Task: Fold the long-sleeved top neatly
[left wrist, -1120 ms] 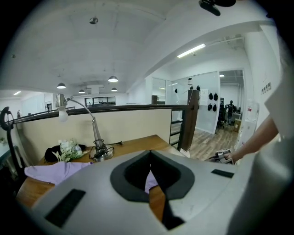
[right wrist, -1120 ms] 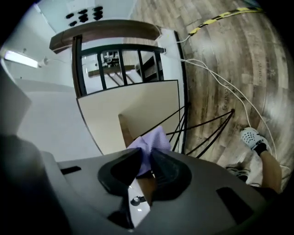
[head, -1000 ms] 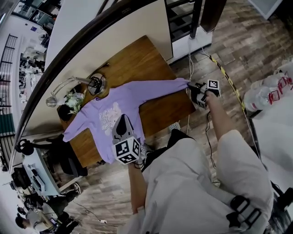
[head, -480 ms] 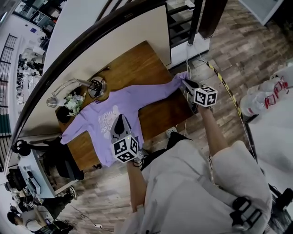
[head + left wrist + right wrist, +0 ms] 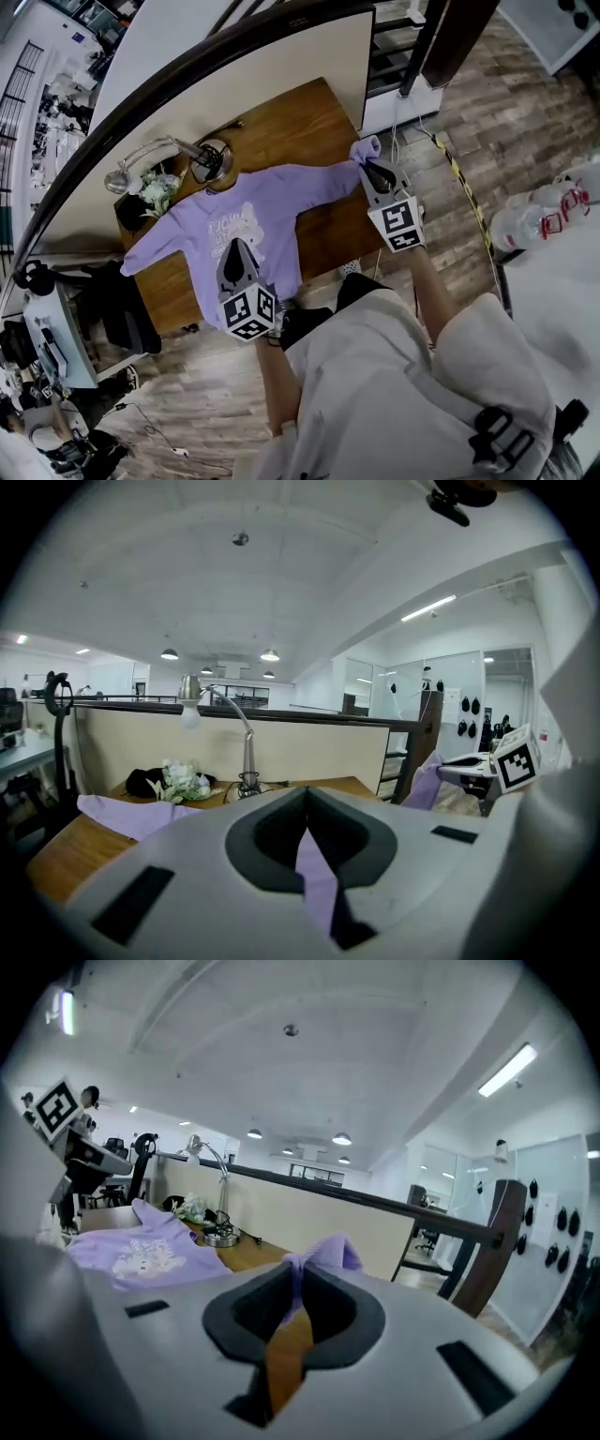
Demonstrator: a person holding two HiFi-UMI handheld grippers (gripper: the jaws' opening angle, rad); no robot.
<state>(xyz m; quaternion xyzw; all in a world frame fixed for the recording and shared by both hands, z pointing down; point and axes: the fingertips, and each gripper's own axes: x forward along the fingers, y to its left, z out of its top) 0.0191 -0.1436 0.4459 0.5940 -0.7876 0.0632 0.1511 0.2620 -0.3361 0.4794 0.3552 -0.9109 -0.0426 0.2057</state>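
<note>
- The purple top (image 5: 246,217) lies print-up on the worktop (image 5: 281,117).
- My left tool (image 5: 234,248) is pinched tight on its bottom edge.
- My right tool (image 5: 367,169) pinches the sleeve (image 5: 367,148) end, held up.
- It looks soft and floppy, so I think edges are best to hold.

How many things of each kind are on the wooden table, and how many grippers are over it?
Purple long-sleeved top: 1
Desk lamp: 1
Bunch of white flowers: 1
Dark item beside the flowers, kind unclear: 1
Grippers: 2 (left gripper, right gripper)
Total: 6
</note>
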